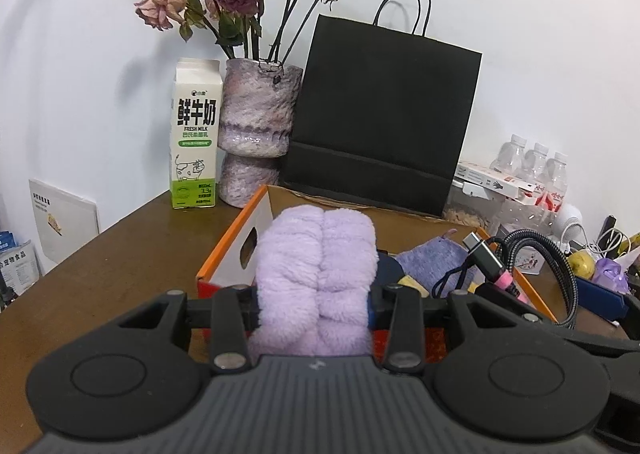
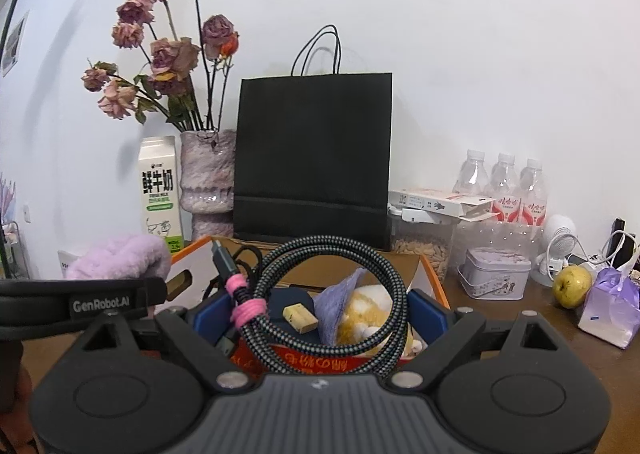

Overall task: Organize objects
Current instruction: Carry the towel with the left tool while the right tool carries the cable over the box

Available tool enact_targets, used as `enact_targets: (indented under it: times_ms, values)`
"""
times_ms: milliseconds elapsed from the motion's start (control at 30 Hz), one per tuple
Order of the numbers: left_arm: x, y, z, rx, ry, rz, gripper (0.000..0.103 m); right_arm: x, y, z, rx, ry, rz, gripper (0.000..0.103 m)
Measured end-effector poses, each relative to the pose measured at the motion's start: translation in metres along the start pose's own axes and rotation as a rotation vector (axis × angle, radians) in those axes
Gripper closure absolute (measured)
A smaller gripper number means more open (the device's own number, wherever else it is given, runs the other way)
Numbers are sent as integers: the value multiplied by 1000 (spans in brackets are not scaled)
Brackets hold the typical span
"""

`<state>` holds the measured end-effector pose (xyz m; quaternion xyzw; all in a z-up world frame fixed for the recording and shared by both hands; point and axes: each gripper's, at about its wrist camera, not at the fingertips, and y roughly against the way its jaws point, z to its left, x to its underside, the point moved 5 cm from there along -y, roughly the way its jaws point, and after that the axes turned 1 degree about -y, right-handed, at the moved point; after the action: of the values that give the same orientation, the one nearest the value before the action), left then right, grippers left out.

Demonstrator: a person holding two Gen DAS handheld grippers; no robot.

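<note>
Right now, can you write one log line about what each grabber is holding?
left gripper: shut on fluffy purple cloth | right gripper: shut on coiled cable | both near cardboard box

The right claw (image 2: 320, 318) stands wide, a coiled braided cable (image 2: 328, 294) across its blue pads, above an orange-edged box (image 2: 434, 278) holding a cork (image 2: 300, 318) on the bench (image 2: 520, 334).

One fresh-milk carton (image 2: 159, 193), one mottled purple vase (image 2: 207, 181), one black paper bag (image 2: 314, 159), three water bottles (image 2: 505, 189), one lilac tin (image 2: 495, 274), one yellow-green pear (image 2: 572, 286), one coiled braided cable (image 2: 320, 294).
</note>
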<state>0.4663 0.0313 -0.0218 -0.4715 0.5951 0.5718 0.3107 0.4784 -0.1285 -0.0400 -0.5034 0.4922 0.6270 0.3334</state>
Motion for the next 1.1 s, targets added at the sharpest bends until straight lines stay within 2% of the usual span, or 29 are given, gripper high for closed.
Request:
enact_targets:
  times_ms: [1100]
  values:
    - [-32,-88,-10,-17,-11,9,64,-19,-96,-21,18,-15,2,11]
